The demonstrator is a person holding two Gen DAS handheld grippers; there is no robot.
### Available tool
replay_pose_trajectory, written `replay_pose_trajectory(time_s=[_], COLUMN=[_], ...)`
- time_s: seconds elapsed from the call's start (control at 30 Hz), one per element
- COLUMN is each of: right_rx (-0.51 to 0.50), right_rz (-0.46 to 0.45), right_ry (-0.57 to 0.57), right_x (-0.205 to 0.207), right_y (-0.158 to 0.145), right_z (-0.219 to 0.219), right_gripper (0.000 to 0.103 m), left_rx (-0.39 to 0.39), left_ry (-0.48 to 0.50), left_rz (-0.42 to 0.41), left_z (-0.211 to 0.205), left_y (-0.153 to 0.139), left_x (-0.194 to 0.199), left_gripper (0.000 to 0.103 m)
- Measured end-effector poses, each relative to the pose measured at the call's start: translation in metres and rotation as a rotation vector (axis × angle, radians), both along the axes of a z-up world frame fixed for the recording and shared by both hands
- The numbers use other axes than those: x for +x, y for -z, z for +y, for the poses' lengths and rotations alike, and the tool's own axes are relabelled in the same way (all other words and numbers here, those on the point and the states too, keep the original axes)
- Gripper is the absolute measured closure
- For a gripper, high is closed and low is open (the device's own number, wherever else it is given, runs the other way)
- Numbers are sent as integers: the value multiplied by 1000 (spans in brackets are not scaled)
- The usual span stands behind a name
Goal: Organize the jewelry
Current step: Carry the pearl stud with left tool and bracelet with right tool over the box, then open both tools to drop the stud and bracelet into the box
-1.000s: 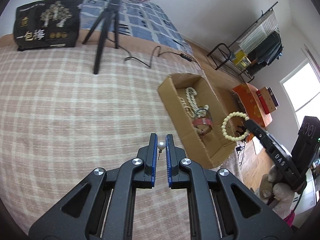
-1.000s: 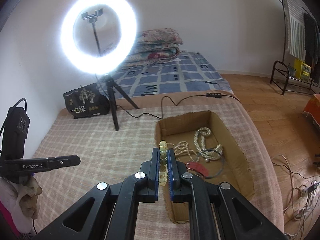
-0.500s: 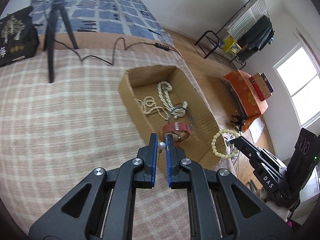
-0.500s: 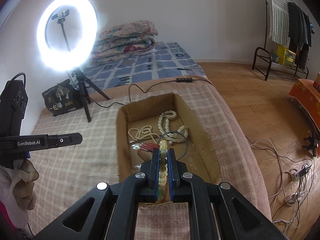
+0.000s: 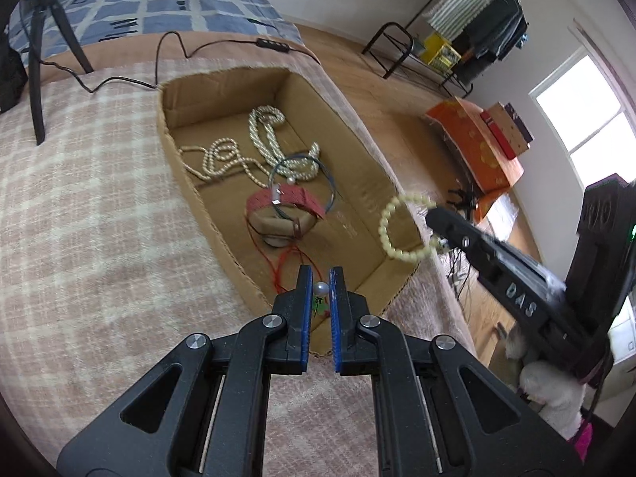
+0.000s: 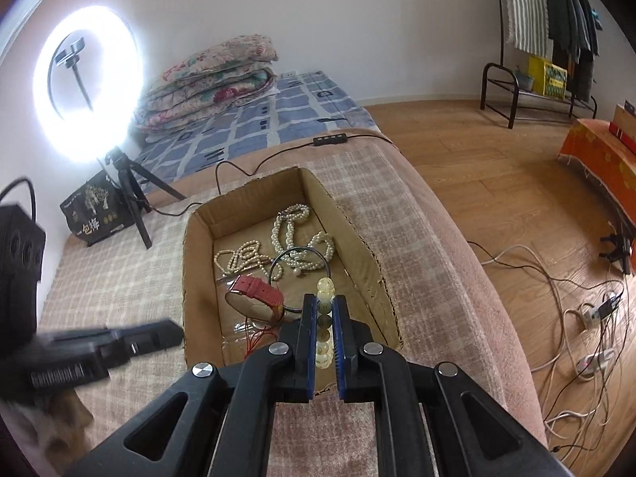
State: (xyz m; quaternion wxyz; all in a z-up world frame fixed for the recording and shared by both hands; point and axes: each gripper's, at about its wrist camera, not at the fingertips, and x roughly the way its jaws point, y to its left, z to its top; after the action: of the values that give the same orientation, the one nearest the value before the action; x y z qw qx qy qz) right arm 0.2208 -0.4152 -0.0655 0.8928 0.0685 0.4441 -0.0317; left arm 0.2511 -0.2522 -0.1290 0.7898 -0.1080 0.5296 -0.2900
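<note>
1. The left gripper (image 5: 321, 278) had its blue-padded fingers clamped on a small pearl earring (image 5: 320, 288), the pearl pinched near the fingertips and its thin post hanging down between the pads.
2. It pointed steeply down over the near end of the cardboard box (image 5: 167, 127).
3. The right gripper (image 6: 324, 306) was closed on a pale bead bracelet (image 6: 324, 292). In its own view the beads ran in a line along the fingers, with two beads standing clear above the tips.
4. From the left wrist view the same bracelet (image 5: 401, 226) hung as an open ring from the right gripper (image 5: 441, 218), over the box's right wall near its near corner.
5. The box lay on a pink checked blanket (image 5: 87, 214), its long axis running away from both cameras.
6. Inside, nearest, lay thin red cord (image 5: 286, 266). Next came a red-strapped watch (image 5: 284, 208), lying roughly crosswise.
7. A thin dark wire hoop (image 5: 302, 183) overlapped the watch and the pearls beyond it.
8. Farther in, pearl necklaces (image 5: 266, 139) lay in loose coils toward the far end wall.
9. Beyond the box, a black cable (image 6: 278, 155) crossed the bed, and a lit ring light (image 6: 85, 87) stood on a tripod (image 6: 127, 194) beside a black bag (image 6: 95, 208).
</note>
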Motion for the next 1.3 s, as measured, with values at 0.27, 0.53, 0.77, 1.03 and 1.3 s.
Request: replay_pose_trajectory(time_s=[0.27, 0.53, 0.77, 1.03, 1.3], right_rx=[37, 56, 35, -34, -56], right_rz=[-9, -17, -29, -73, -94], right_ry=[16, 8, 10, 64, 61], right_x=[10, 16, 17, 14, 12], right_y=[5, 6, 0, -11, -22], right_z=[-5, -1, 5, 8, 20], right_gripper=[98, 96, 62, 17, 9], left_rx=[48, 86, 111, 146, 180], left_ry=[31, 60, 54, 51, 26], left_rz=[-17, -72, -124, -151, -216], left_z=[-18, -29, -26, -17, -2], left_y=[6, 3, -4, -7, -23], left_x=[-9, -16, -21, -28, -40], left_gripper=[97, 97, 53, 44, 34])
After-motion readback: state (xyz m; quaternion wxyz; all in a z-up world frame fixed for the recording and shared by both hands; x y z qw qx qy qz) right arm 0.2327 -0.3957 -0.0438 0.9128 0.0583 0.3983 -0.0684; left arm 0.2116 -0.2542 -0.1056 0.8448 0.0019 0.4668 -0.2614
